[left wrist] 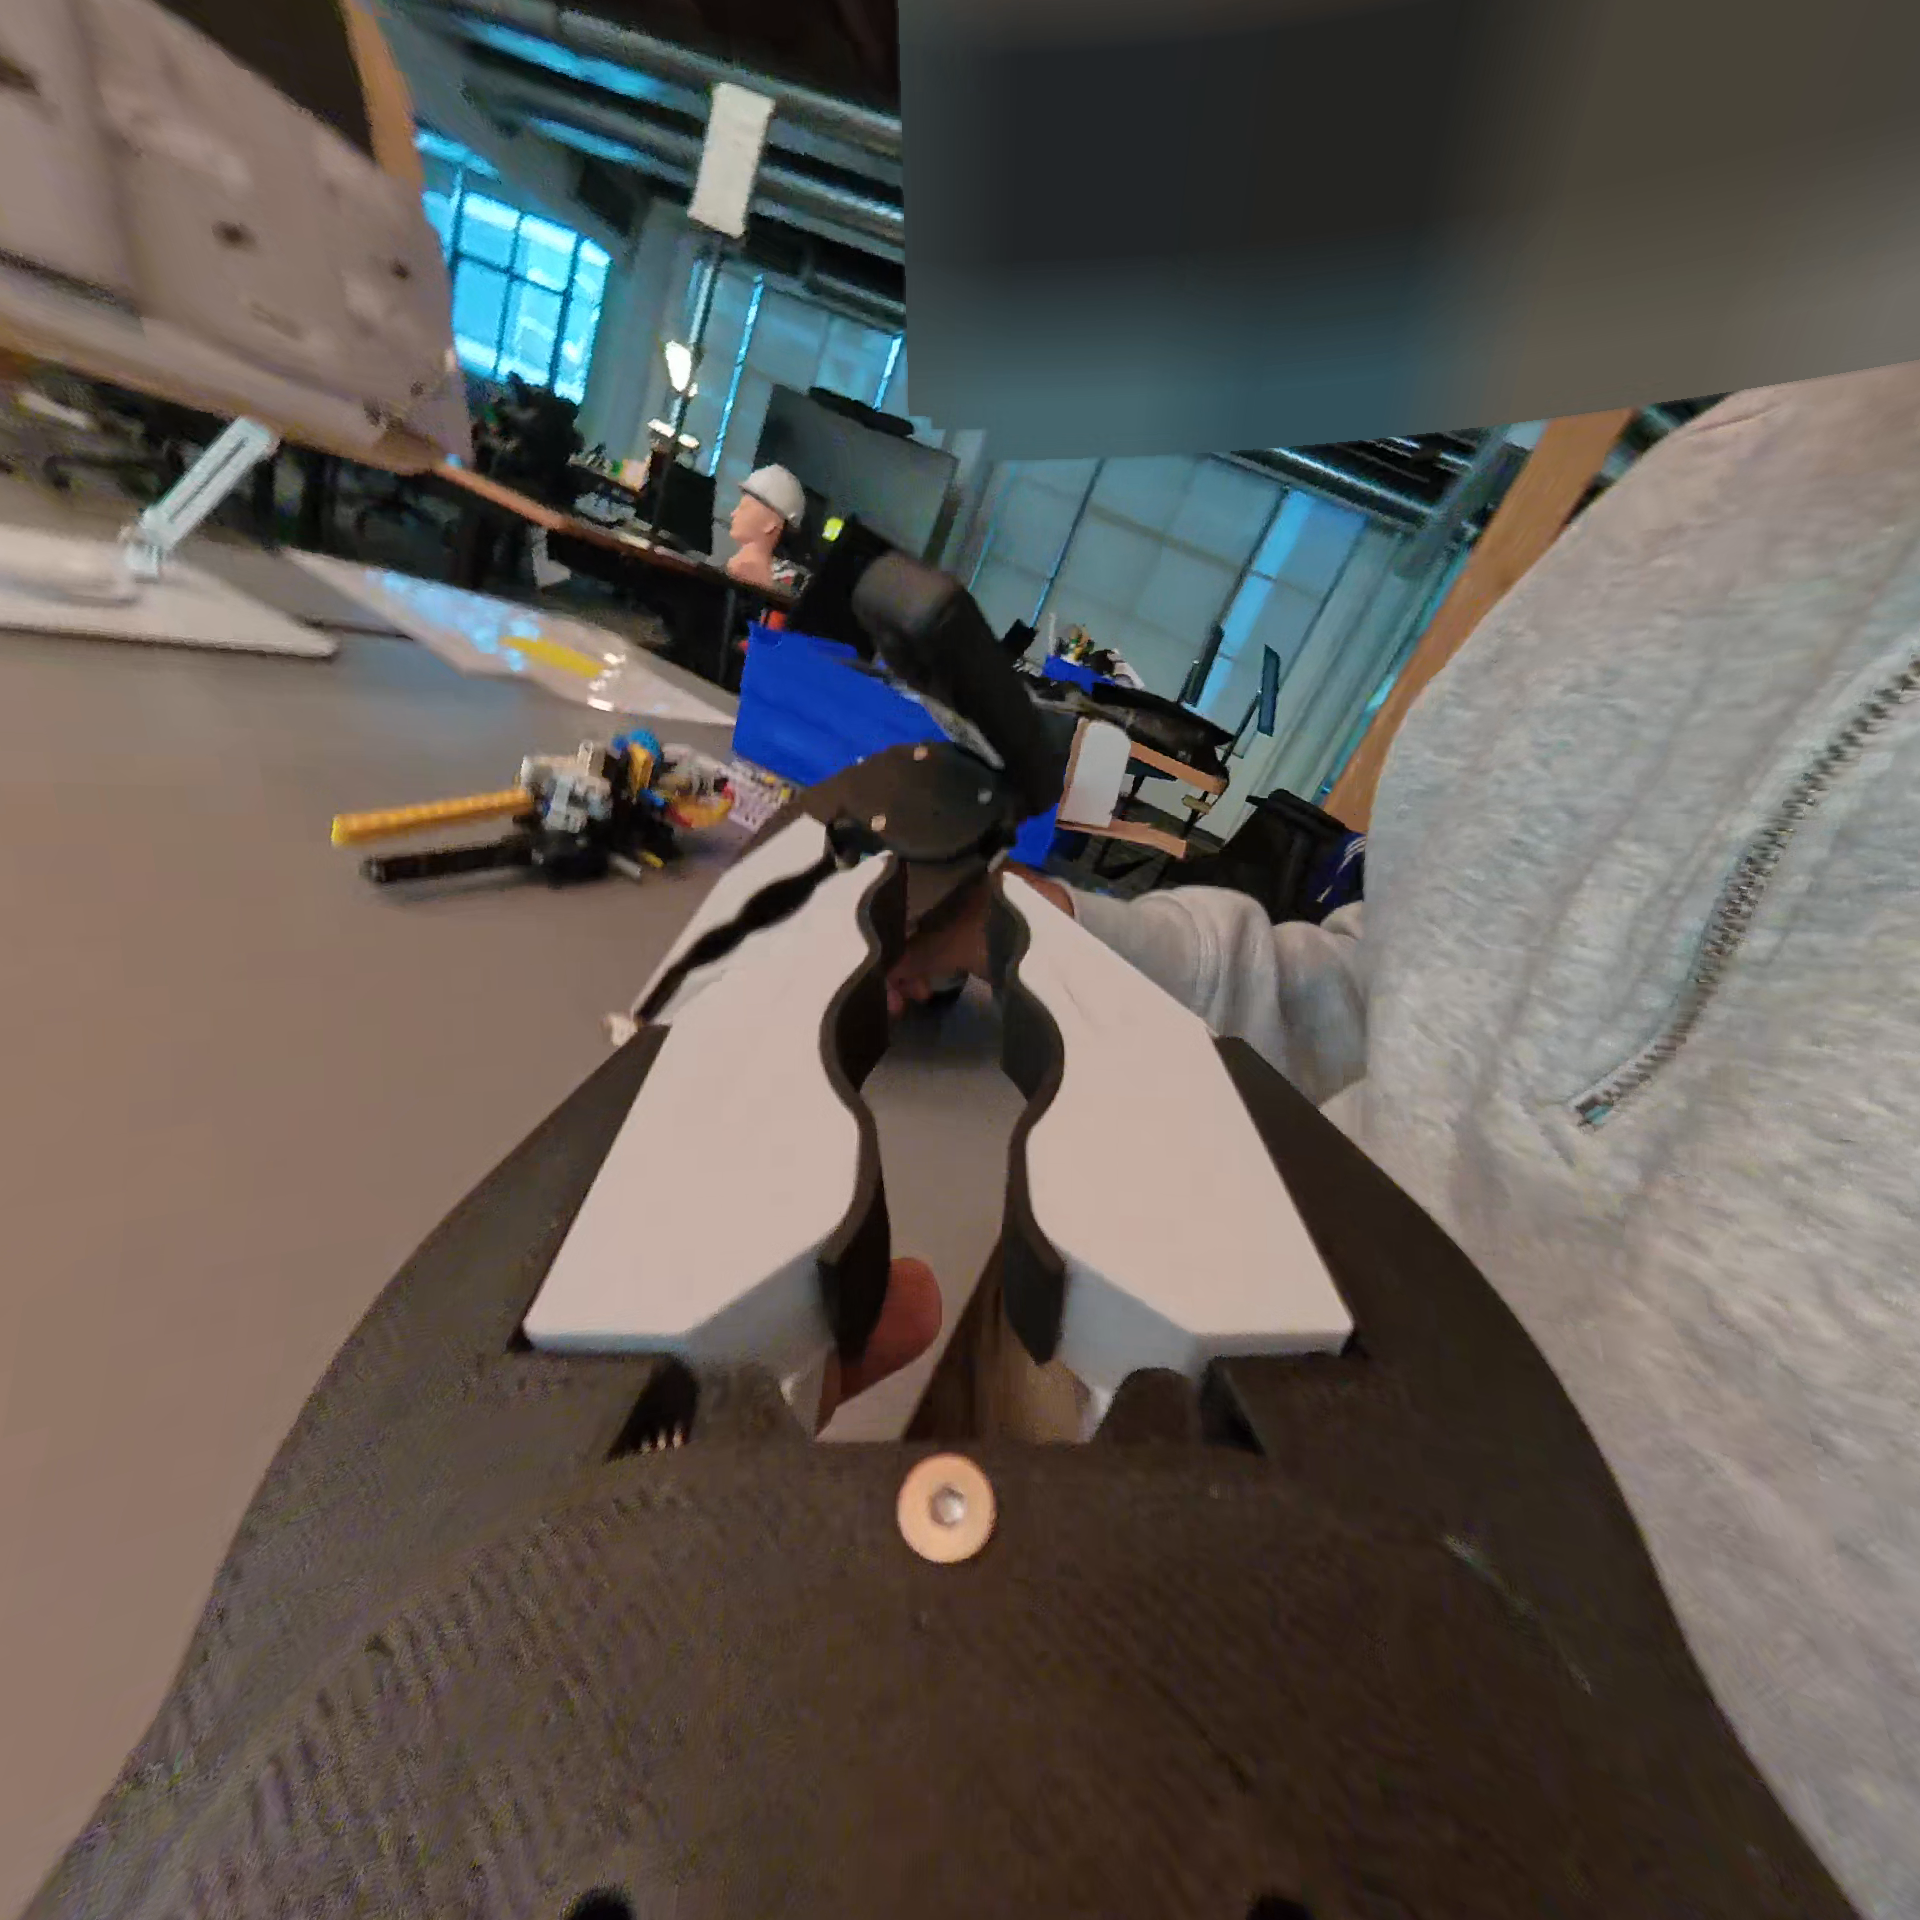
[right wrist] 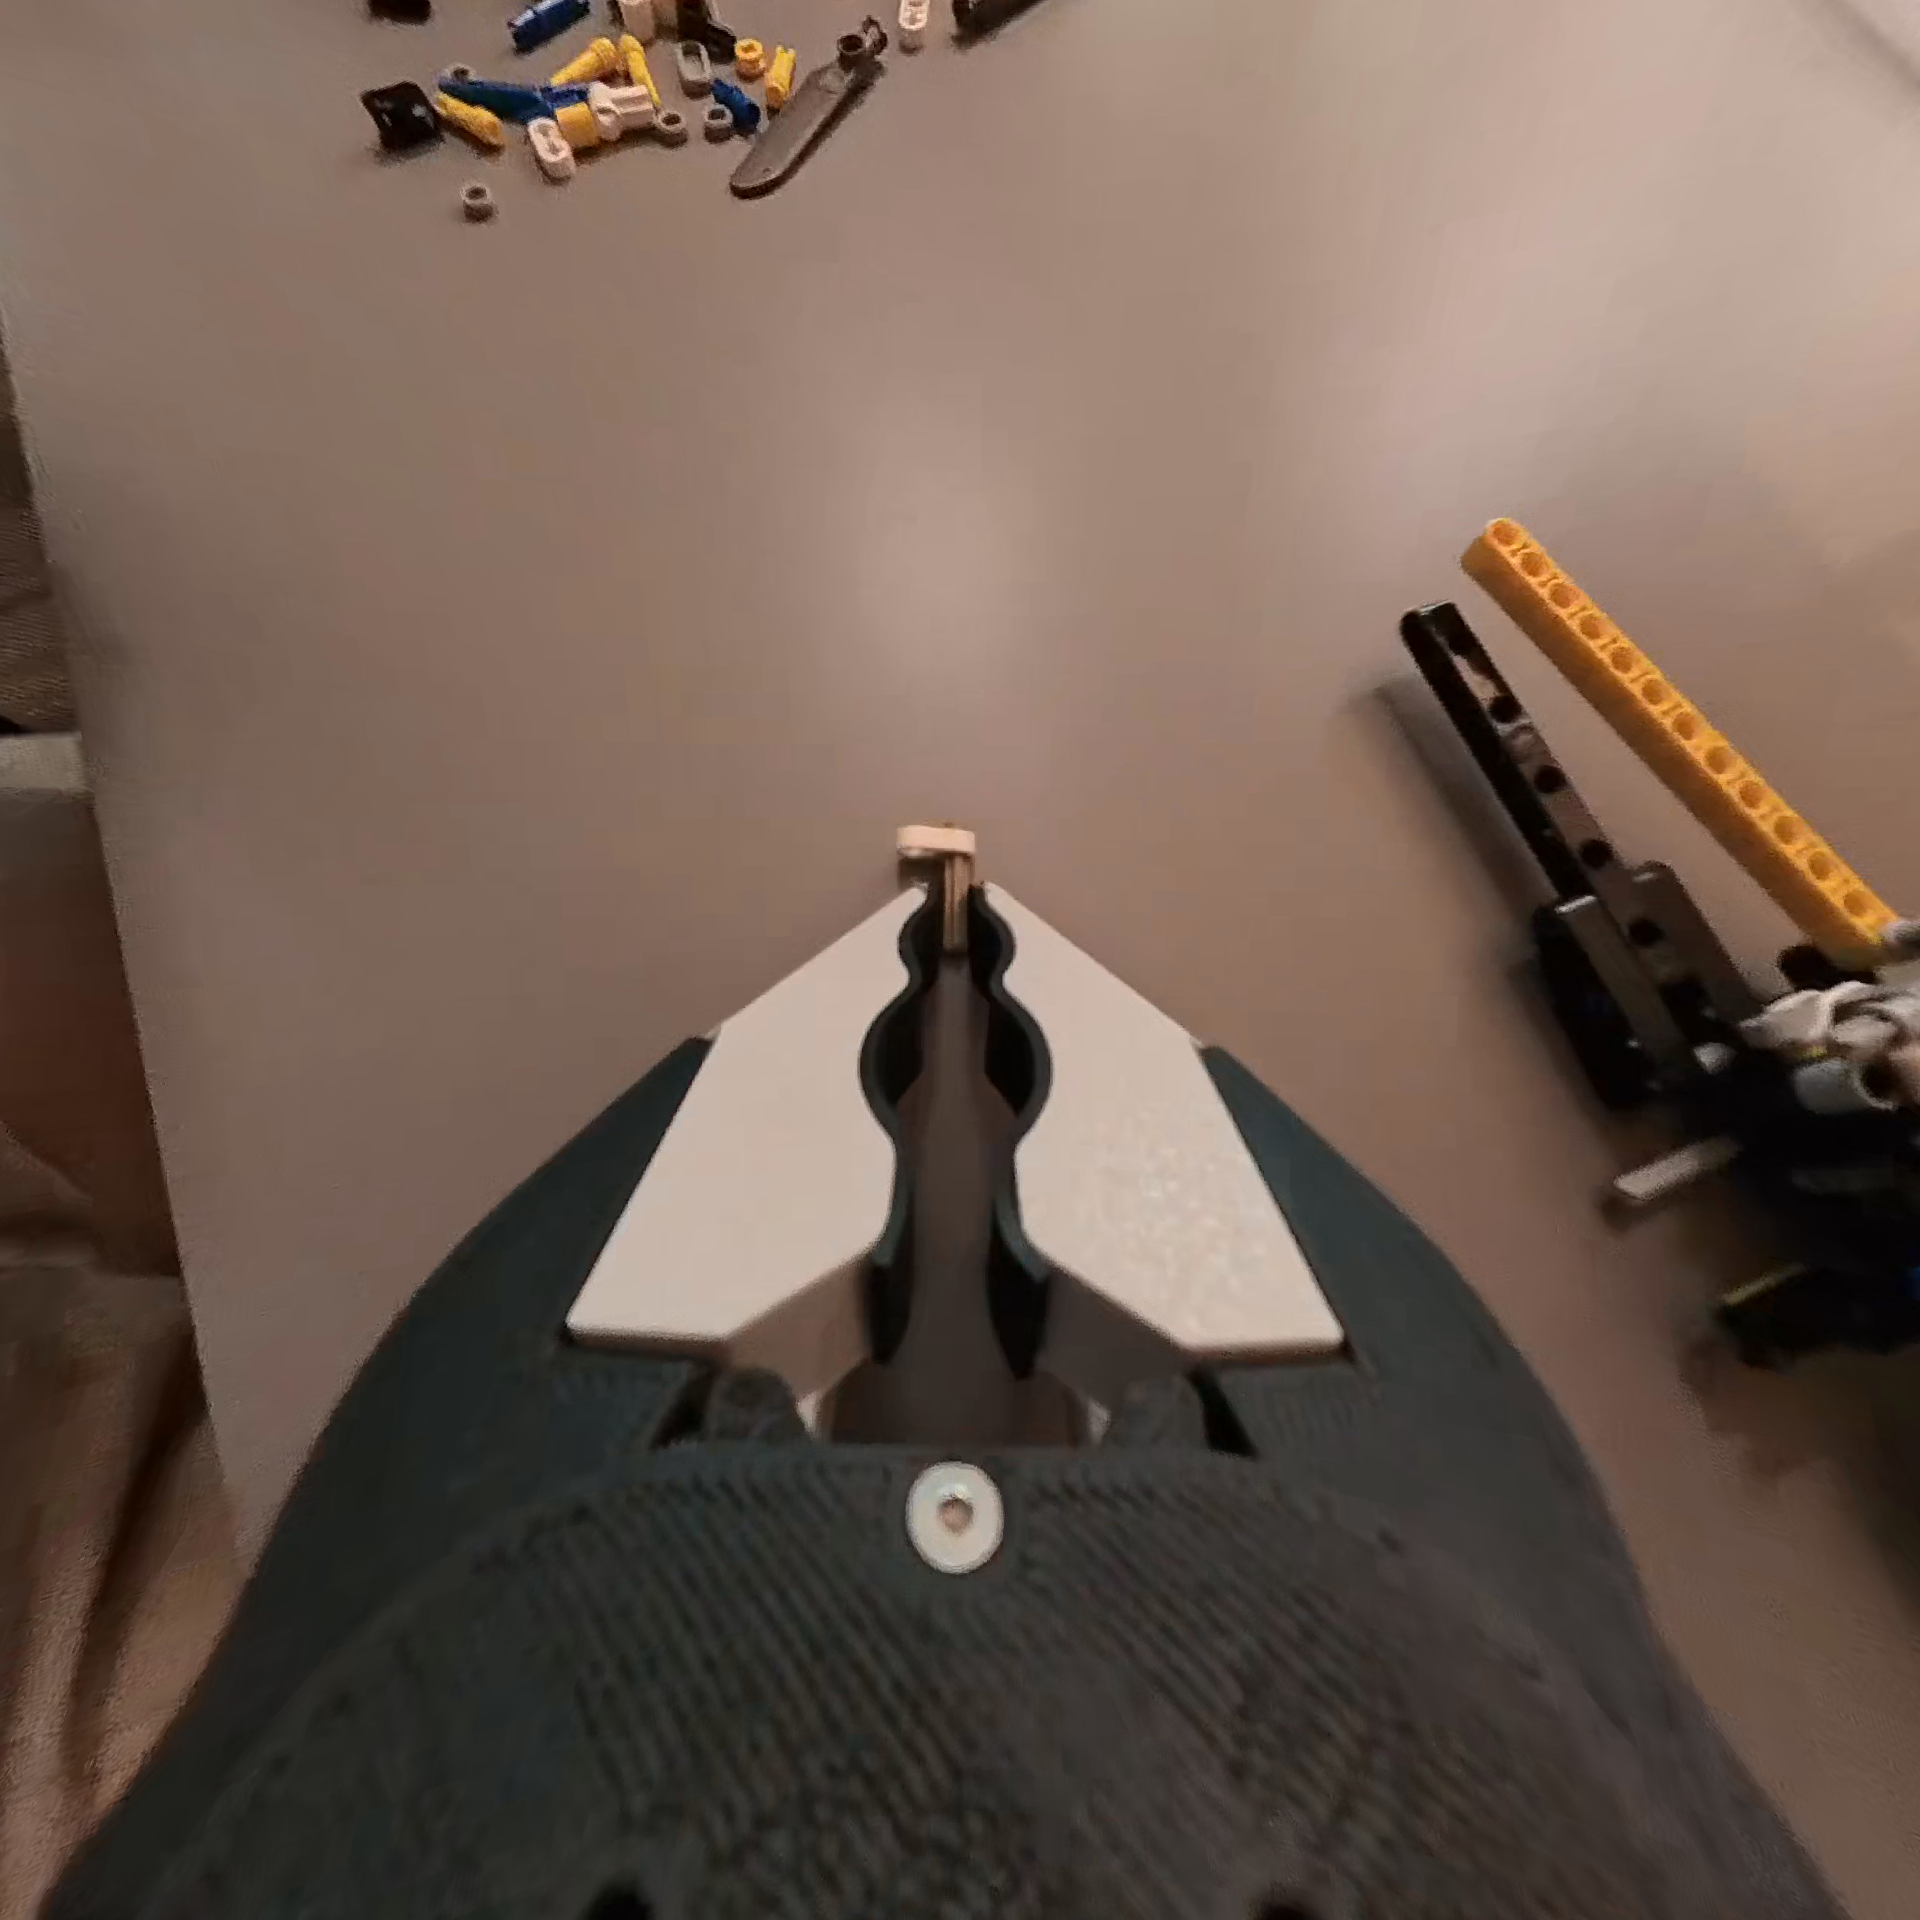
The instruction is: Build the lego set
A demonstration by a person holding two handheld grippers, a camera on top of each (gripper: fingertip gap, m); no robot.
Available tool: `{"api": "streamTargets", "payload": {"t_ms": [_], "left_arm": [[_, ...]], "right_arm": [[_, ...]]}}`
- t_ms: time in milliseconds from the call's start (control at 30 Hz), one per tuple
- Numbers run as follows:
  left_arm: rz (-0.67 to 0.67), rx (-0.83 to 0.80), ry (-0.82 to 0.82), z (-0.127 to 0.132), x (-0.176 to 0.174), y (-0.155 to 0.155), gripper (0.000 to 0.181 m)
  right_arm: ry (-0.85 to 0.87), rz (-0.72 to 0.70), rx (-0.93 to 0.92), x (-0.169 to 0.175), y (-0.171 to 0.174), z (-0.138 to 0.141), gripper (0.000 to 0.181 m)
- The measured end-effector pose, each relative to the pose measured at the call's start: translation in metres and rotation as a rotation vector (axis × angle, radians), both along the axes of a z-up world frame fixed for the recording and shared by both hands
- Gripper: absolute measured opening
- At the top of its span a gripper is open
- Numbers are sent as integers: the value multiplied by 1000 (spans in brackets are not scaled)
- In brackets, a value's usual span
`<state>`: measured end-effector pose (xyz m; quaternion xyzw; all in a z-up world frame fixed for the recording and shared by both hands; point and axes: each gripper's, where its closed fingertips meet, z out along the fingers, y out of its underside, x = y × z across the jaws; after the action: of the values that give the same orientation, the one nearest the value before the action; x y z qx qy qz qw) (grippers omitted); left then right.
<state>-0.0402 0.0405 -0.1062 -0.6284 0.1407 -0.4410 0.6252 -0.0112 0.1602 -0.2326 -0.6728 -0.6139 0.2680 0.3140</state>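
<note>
My right gripper (right wrist: 940, 896) is shut on a small cream lego piece (right wrist: 937, 844) and holds it over the bare grey table (right wrist: 727, 520). The part-built lego model (right wrist: 1683, 966), with a long yellow beam (right wrist: 1662, 727) and a black beam (right wrist: 1527, 769), lies to its right. Loose lego parts (right wrist: 613, 94) lie at the far edge of the view. In the left wrist view the model (left wrist: 592, 800) lies ahead to the left. My left gripper (left wrist: 935, 894) is open and empty, pointing at the right gripper's black body (left wrist: 925, 790), whose fingertips (left wrist: 636, 1013) show lower left.
A person's grey zip sweater (left wrist: 1662, 1039) fills the right of the left wrist view. A blue bin (left wrist: 821, 707), clear bags and sheets (left wrist: 520, 644) and a white stand (left wrist: 156, 582) are on the table beyond. The table's left edge (right wrist: 125, 935) runs down the right wrist view. About 20 centimetres separates my left fingertips from my right.
</note>
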Motion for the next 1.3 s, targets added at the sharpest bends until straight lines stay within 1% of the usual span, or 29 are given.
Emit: {"api": "streamTargets", "payload": {"t_ms": [33, 167, 200, 233, 267, 300, 367, 467, 533, 633, 700, 733, 800, 867, 900, 1000, 1033, 1100, 1200, 1233, 1267, 1300], "left_arm": [[-2, 18, 3, 4, -1, 3, 13], [-40, 32, 7, 7, 7, 15, 13], [-57, 28, 13, 6, 12, 16, 13], [-74, 23, 16, 4, 17, 15, 13], [-88, 15, 21, 2, 22, 13, 13], [-97, 11, 30, 1, 27, 10, 13], [-91, 24, 60, 1, 32, 5, 12], [-54, 32, 96, -1, 30, 1, 11], [-31, 32, 85, 0, 26, -2, 10], [-4, 23, 52, 1, 17, -1, 10], [7, 13, 40, 0, 12, 1, 10], [12, 7, 29, 0, 9, 3, 10], [9, -7, -21, 2, 1, 5, 10], [20, -23, -94, 6, -14, 10, 12], [34, -19, -125, 8, -22, 12, 13], [115, 9, -173, 9, -50, 23, 14], [145, 40, -162, 13, -60, 27, 14], [215, 149, -92, 31, -87, 29, 14], [436, 272, -42, 62, -150, 31, 21], [513, 275, -33, 65, -170, 33, 20], [582, 252, -9, 62, -188, 37, 19], [660, 206, 36, 54, -205, 42, 12]], "right_arm": [[-3, -5, 29, 1, 1, 0, 4], [-8, -20, 105, 2, 3, 1, 13], [-6, -20, 115, 2, 3, 1, 15], [-3, -18, 119, 4, 3, 2, 22], [3, -26, 118, 6, 4, 3, 26], [17, -43, 114, 8, 5, 5, 26], [80, -74, 90, 13, 4, 16, 25], [196, -118, 64, 19, 2, 39, 25], [261, -139, 69, 23, 2, 52, 25], [311, -157, 84, 27, 2, 58, 26], [326, -160, 114, 27, 3, 61, 29], [348, -173, 147, 27, 6, 66, 31], [438, -212, 234, 28, 10, 90, 35], [527, -227, 292, 29, 10, 110, 39], [557, -233, 302, 29, 10, 115, 40], [611, -257, 263, 27, 15, 118, 41], [621, -263, 248, 27, 18, 118, 42], [612, -279, 264, 29, 29, 118, 43], [581, -281, 327, 34, 41, 121, 47], [574, -279, 349, 35, 43, 123, 51], [560, -280, 369, 35, 45, 125, 55], [537, -284, 387, 35, 46, 126, 55]]}}
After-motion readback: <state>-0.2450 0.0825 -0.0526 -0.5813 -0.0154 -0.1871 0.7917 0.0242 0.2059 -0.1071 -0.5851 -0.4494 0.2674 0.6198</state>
